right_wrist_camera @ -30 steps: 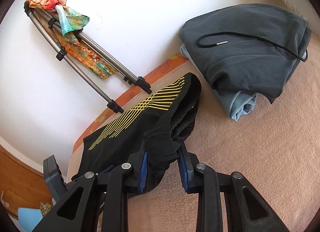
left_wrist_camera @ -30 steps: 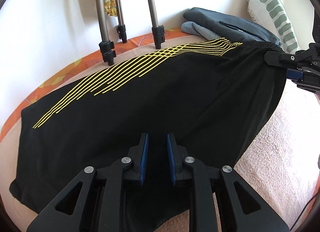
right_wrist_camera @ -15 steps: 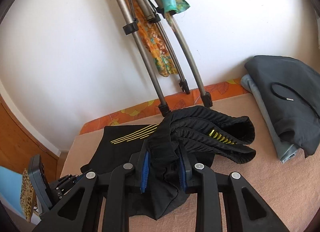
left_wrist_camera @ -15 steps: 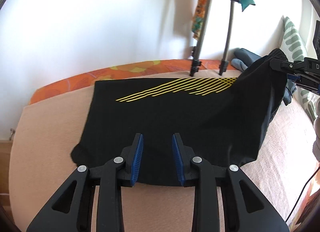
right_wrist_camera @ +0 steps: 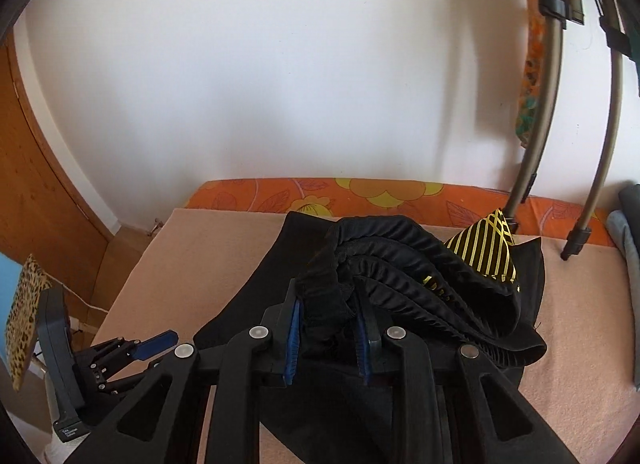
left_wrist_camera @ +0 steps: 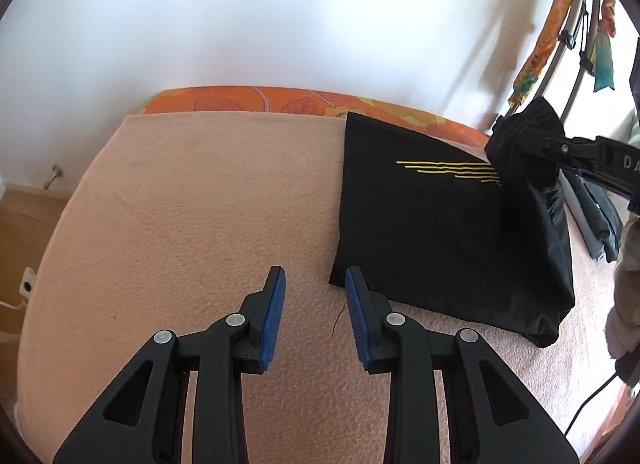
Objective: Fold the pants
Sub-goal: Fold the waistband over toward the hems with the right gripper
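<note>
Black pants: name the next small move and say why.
Probably lower the right gripper to lay the bunched waistband over the flat part of the black pants, then release. The left gripper hangs empty over the peach blanket.

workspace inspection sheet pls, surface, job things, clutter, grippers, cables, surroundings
surface: peach blanket over a mattress with an orange flowered edge.
job's things: black pants with yellow stripes, one end flat on the blanket, waistband end lifted and bunched.
clutter: folded grey and blue clothes at the right edge.
grippers: left gripper open with nothing between the pads, beside the pants' corner; right gripper clamped on the waistband.
cables: a dark cable at the blanket's right edge; a white one on the floor at left.
surroundings: white wall, tripod legs with a patterned cloth, wooden floor.
</note>
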The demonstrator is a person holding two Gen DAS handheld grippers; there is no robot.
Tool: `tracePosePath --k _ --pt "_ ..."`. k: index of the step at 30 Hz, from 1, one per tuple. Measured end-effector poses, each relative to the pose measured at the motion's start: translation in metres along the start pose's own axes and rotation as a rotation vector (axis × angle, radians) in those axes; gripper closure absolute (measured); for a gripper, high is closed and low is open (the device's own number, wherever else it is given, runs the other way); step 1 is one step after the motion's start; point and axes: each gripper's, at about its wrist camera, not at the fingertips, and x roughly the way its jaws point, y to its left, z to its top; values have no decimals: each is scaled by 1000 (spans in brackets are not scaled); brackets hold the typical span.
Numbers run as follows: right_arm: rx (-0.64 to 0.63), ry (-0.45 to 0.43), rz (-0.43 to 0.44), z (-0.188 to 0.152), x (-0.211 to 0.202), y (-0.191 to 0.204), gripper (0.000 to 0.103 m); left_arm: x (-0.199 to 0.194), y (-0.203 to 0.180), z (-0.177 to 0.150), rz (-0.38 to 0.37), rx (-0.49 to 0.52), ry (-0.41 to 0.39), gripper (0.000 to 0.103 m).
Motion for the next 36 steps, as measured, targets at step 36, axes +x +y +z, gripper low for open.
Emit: tracePosePath --k 36 --pt "145 241 130 18 57 -57 44 13 -31 7 -32 171 -52 57"
